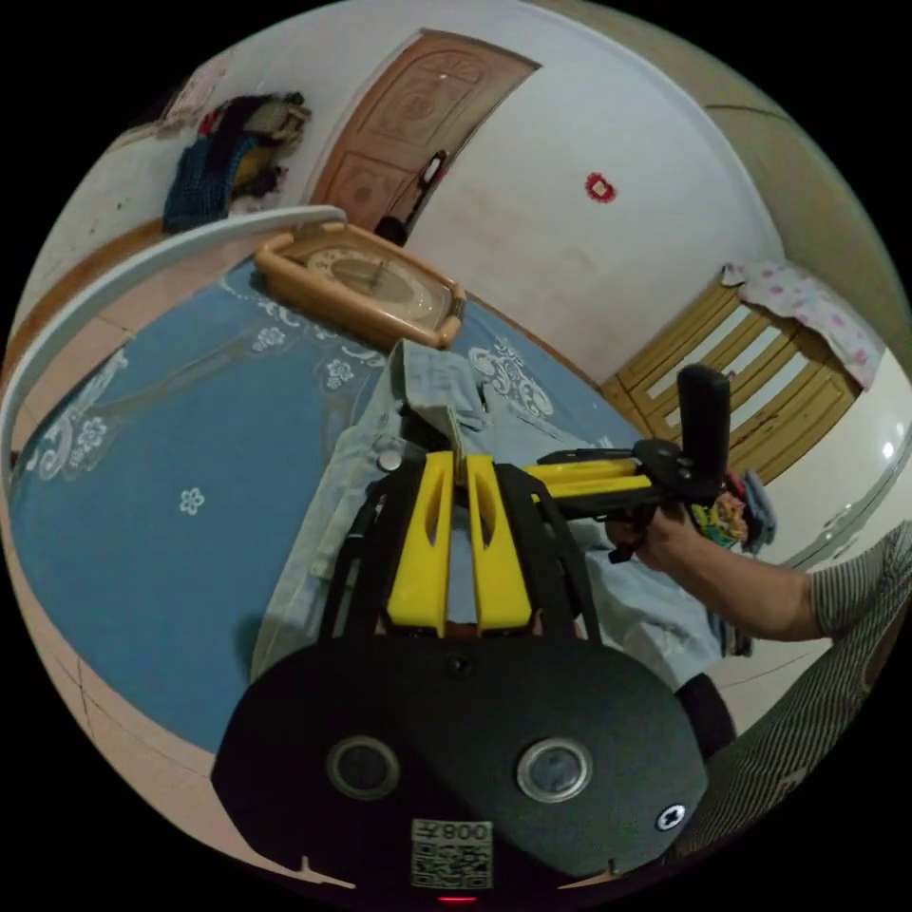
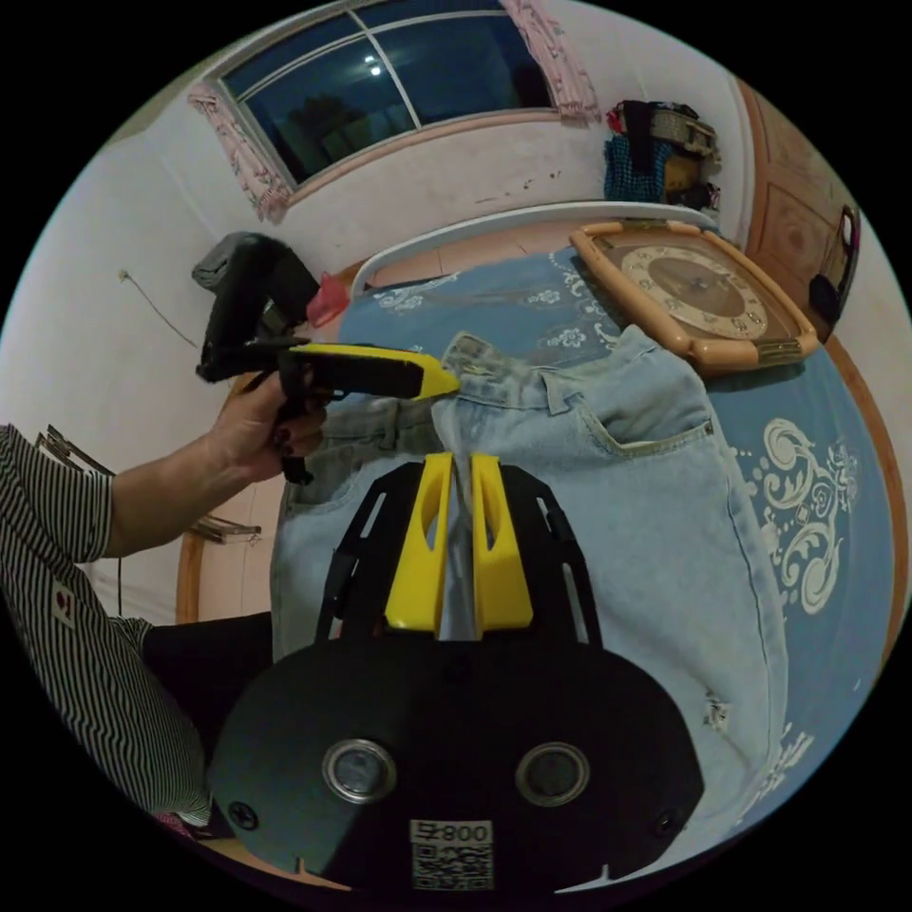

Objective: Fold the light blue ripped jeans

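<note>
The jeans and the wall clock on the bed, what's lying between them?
Nothing. In the right gripper view the jeans reach right up to the clock, with a sliver of blue bedspread beside them.

The left gripper view sits close over the jeans (image 1: 427,418), facing the door (image 1: 408,123) at 12 o'clock. The right gripper view looks along the jeans (image 2: 608,475) toward the window (image 2: 380,85) at 11 o'clock. Both share the clock (image 1: 366,280) (image 2: 698,290).

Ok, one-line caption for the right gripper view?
Right gripper shut on the light blue jeans at the waistband, left gripper alongside, clock beyond.
</note>
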The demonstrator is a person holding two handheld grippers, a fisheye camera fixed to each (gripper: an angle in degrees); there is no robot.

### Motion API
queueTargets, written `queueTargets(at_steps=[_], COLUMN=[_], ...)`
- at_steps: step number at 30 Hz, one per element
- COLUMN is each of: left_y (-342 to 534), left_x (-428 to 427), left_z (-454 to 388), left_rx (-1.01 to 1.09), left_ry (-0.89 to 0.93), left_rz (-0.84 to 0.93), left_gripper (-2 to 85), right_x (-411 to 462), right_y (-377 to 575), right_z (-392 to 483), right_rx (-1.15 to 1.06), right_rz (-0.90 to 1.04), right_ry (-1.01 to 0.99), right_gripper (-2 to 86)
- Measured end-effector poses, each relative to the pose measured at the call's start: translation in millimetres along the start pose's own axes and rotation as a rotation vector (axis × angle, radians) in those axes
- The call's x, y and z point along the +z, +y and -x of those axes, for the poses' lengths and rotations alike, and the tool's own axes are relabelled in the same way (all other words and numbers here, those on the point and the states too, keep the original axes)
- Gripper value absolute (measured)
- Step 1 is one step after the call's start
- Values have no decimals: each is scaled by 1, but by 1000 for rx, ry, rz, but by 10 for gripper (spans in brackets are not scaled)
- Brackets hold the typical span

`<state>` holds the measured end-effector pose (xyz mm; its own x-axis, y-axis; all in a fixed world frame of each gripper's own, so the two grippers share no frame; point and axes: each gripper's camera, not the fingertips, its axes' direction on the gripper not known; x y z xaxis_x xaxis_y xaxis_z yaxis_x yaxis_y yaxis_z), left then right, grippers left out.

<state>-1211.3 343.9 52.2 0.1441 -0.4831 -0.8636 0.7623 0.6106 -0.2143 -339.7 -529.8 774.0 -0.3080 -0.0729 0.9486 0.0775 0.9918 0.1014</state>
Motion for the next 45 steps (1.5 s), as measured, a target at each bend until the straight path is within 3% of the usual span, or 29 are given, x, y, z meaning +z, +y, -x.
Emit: queueTargets(at_steps=[2, 5, 9, 15, 19, 23, 28, 33, 37, 41, 45], left_y=[15, 26, 32, 45, 61, 78, 123, 196, 253, 258, 257], left_x=[15, 23, 7, 20, 2, 8, -29, -71, -75, -39, -23], left_z=[12, 37, 45, 72, 76, 97, 131, 179, 221, 234, 233], left_rx=[-16, -102, -80, -38, -34, -34, -130, -408, -650, -610, -549], left_ry=[-80, -36, -90, -203, -226, -291, -260, -246, -30, 86, -8], left_rz=[102, 145, 65, 163, 67, 167, 92, 0, -86, 40, 135], left_gripper=[30, 30, 26, 16, 7, 8, 27, 68, 99, 84, 51], right_x=[2, 15, -11, -54, -28, -33, -80, -120, -147, -167, -189], right_y=[6, 17, 38, 91, 110, 121, 165, 257, 337, 385, 429], right_z=[2, 0, 3, 18, 31, 49, 100, 157, 214, 260, 306], right_rx=[29, 134, 256, 429, 466, 485, 427, 483, 599, 673, 744], right_rz=[27, 124, 15, -179, 56, 62, 40, 71, 121, 133, 161], right_ry=[-33, -79, -167, -229, -176, -201, -168, -143, -92, -64, 16], right_gripper=[42, 49, 55, 27, 8, 3, 2, 4, 13, 19, 19])
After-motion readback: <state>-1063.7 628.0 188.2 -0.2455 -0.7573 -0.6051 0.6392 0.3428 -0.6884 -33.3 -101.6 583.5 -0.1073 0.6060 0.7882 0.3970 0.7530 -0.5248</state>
